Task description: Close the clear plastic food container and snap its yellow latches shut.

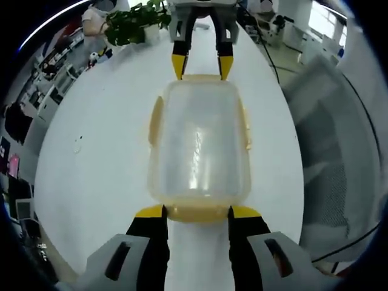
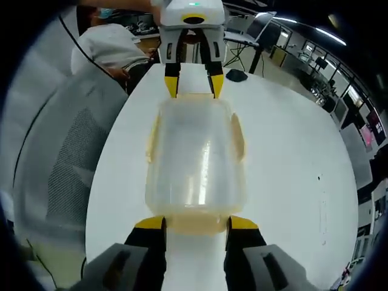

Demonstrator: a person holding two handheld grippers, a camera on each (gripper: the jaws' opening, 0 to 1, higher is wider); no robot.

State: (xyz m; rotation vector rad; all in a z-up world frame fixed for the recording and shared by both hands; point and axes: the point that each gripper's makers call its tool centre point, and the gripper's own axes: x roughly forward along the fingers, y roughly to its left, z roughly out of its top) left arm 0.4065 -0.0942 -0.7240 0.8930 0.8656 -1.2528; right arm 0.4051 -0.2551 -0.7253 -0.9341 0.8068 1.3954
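Clear food container (image 1: 199, 145) sits lid-on on the white table (image 1: 97, 157), wedged end to end between both grippers: left gripper (image 1: 197, 211) and right gripper (image 2: 197, 223) each spread wide, tips flanking a yellow end latch (image 1: 199, 212)

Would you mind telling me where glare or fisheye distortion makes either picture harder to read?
Left gripper view: a bright vertical glare streak runs down the container lid, and the white table bulges into a curve. Right gripper view: a similar streak on the lid; the mesh chair bends at the edge.
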